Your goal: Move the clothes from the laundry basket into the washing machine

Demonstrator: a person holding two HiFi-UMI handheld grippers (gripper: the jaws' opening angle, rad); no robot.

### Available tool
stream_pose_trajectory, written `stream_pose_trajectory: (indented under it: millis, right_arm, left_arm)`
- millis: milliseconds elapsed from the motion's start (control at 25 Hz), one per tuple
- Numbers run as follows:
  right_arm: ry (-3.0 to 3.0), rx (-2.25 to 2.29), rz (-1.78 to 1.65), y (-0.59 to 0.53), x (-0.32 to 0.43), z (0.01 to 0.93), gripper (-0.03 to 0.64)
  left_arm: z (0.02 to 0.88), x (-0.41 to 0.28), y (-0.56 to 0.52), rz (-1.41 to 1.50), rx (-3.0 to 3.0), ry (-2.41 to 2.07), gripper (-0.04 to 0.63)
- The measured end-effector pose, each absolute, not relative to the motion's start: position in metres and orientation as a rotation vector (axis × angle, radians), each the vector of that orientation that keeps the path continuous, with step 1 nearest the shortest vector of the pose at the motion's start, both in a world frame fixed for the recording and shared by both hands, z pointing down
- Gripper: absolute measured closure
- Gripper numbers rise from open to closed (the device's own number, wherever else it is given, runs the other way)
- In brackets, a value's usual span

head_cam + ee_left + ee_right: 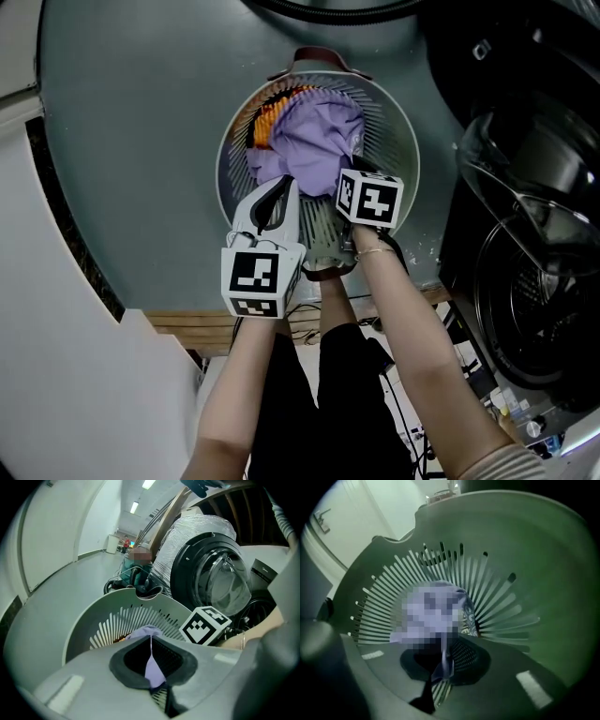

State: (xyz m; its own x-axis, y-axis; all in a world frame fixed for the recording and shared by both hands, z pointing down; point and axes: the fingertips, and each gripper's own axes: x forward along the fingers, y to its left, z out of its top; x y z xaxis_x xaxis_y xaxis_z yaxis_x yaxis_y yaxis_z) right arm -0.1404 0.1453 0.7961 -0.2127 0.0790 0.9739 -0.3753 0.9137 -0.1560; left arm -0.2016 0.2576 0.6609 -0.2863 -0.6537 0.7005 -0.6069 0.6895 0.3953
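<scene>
A round white slatted laundry basket [398, 141] stands on the grey floor. A purple garment [314, 141] lies on top in it, with an orange one [267, 117] under it at the left. My left gripper [279, 187] reaches over the near rim and is shut on a fold of the purple garment [153, 667]. My right gripper [345, 180] is beside it, also shut on the purple cloth [443, 660]. The washing machine drum [544, 309] is open at the right, its glass door [525, 159] swung out.
The basket's handle [319, 58] is at its far side. A white wall or panel [56, 356] runs along the left. Cables and small items [469, 366] lie on the floor near the machine. A corridor [126, 531] stretches away behind the basket.
</scene>
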Motion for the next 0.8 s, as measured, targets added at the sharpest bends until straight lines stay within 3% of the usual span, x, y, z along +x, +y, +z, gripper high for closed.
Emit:
stream_pose_trajectory:
  millis: [480, 800]
  right_arm:
    - [-2.015, 0.154, 0.605, 0.158, -0.174, 0.657, 0.558]
    - [-2.152, 0.114, 0.664, 0.173, -0.187, 0.548, 0.558]
  left_arm:
    - [0.597, -0.211, 0.257, 0.020, 1.054, -1.973, 0.496]
    - [0.525, -0.208, 0.254, 0.079, 1.154, -1.954, 0.471]
